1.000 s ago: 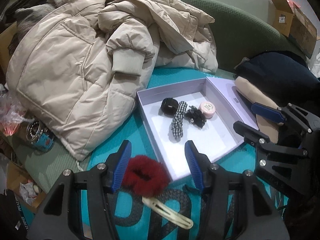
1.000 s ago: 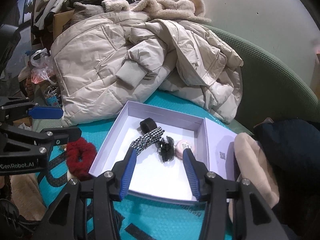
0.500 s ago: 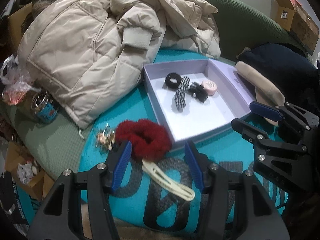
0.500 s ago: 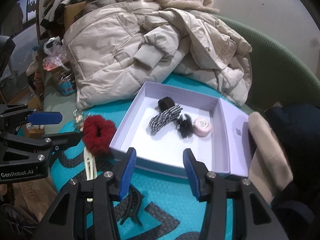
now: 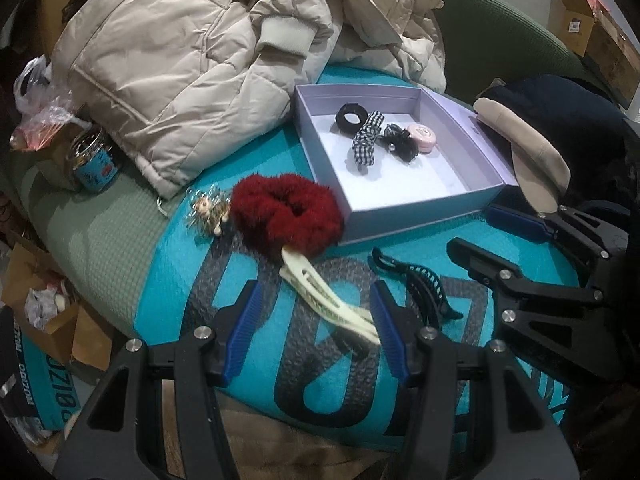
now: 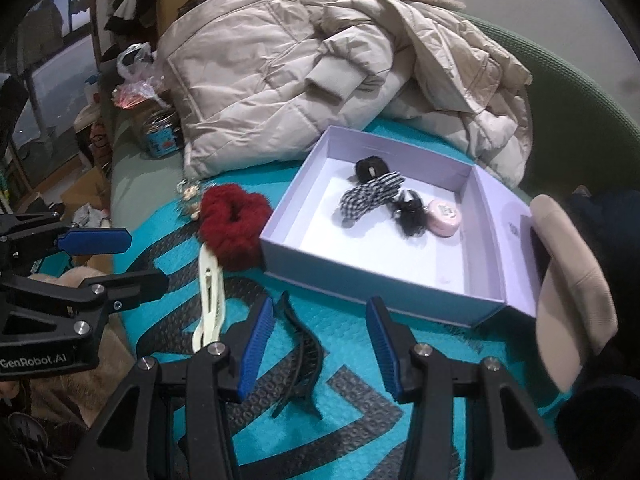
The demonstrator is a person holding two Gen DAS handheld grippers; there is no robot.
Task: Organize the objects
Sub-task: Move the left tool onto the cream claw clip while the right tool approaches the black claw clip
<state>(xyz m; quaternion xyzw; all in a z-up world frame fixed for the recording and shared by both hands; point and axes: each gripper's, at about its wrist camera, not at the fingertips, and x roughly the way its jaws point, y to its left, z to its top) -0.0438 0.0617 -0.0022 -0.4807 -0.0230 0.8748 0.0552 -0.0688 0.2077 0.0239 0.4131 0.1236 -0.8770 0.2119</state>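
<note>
A lilac box (image 5: 424,206) (image 6: 360,276) sits on a teal mat and holds a black ring (image 5: 351,115), a checked bow (image 5: 366,142), a black clip (image 5: 400,143) and a pink round case (image 5: 422,137). Outside it lie a red fluffy scrunchie (image 5: 286,210) (image 6: 232,226), a cream hair clip (image 5: 324,296) (image 6: 210,300), a black claw clip (image 5: 420,284) (image 6: 302,350) and a small gold ornament (image 5: 206,210). My left gripper (image 5: 316,330) is open, above the cream clip. My right gripper (image 6: 318,344) is open, near the black claw clip.
A beige padded jacket (image 5: 192,64) lies behind the box on a green sofa (image 5: 500,28). A blue-labelled jar (image 5: 92,160) stands at the left. A beige cushion (image 5: 528,152) and dark fabric (image 5: 572,116) lie right of the box. Cardboard boxes (image 5: 592,28) stand far right.
Both grippers have drawn back from the box toward the mat's near edge. The scrunchie, cream clip and black claw clip have come into fuller view. Both stay open.
</note>
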